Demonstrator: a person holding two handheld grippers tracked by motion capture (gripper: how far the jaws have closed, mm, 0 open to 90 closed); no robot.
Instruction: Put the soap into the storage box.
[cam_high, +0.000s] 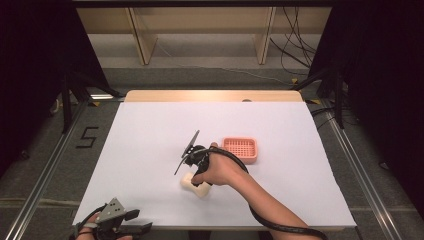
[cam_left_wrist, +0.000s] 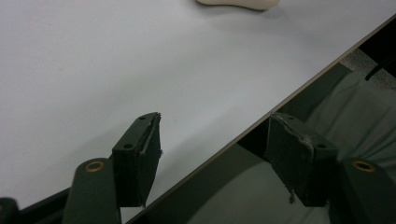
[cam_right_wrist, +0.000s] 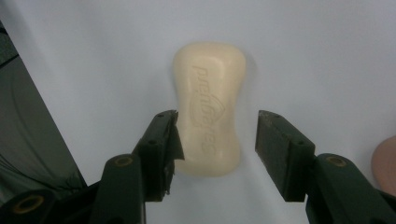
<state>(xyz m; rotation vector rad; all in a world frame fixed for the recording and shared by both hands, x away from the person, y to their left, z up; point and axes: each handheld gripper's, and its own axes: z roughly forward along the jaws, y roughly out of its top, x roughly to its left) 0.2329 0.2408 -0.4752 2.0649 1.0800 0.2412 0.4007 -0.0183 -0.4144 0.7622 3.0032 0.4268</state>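
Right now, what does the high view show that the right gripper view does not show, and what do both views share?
The high view alone shows the pink plastic slotted basket beyond the right hand, the left gripper at the near table edge, and the dark floor around the white table.

The right gripper view alone shows the embossed lettering on the soap and the right gripper with its jaws open, one on each side of the bar and neither pad pressing it.

Both show the cream, waisted bar of soap lying on the white table.
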